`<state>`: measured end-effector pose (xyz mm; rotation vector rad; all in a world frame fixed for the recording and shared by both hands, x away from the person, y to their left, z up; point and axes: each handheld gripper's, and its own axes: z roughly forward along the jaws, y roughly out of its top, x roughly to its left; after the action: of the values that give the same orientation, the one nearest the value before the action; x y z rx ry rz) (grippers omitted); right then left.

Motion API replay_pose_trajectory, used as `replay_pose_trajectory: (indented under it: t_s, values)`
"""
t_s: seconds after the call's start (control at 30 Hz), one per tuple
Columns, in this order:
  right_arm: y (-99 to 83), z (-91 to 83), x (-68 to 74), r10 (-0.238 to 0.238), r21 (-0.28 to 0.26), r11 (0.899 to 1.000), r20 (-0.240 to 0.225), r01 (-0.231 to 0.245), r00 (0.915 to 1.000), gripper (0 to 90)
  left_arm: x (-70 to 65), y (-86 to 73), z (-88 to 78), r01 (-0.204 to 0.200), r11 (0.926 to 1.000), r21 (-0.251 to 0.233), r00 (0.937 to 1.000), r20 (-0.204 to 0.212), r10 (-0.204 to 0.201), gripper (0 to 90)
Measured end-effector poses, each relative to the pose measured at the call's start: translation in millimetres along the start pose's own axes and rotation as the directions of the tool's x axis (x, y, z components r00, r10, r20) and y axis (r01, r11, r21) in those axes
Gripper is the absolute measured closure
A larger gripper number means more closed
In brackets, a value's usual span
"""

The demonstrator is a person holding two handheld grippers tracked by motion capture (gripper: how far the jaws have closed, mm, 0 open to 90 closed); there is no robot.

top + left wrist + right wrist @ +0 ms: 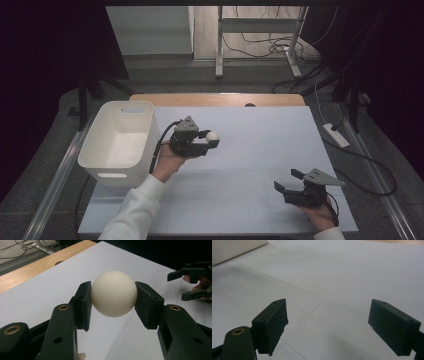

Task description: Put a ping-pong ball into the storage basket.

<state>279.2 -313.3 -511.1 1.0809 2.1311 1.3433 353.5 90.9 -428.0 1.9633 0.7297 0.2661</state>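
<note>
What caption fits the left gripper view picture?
Left hand-held gripper squeezing a cream ball above the white table.

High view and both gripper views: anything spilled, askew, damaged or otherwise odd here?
Nothing stands out. The left gripper holds the white ball squarely between its fingers, above the white board. The white bin stands upright at the board's left edge, and the right gripper is open with nothing between its fingers.

Cream ball (113, 293), black tongs (113, 305), white bin (120, 140), pale board (260, 145).

One ball (114, 293) – one bin (119, 141) (white) – two grippers.
</note>
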Motion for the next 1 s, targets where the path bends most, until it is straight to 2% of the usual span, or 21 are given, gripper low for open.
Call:
replay_pose_trajectory:
  t_s: [0.63, 1.0]
  values:
    - [-0.1, 0.1, -0.7, 0.001, -0.001, 1.000, 0.001, -0.001, 1.0000, 15.9, 8.7, 7.1, -24.1, 0.019, 0.9973, -0.072, 0.9978, -0.061, -0.023, 50.5]
    - [0.0, -0.4, -0.6, -0.001, -0.002, 1.000, 0.002, 0.001, 1.0000, 16.0, 11.0, 8.8, -32.6, 0.019, 0.9962, -0.085, 0.9963, -0.082, -0.026, 50.6]
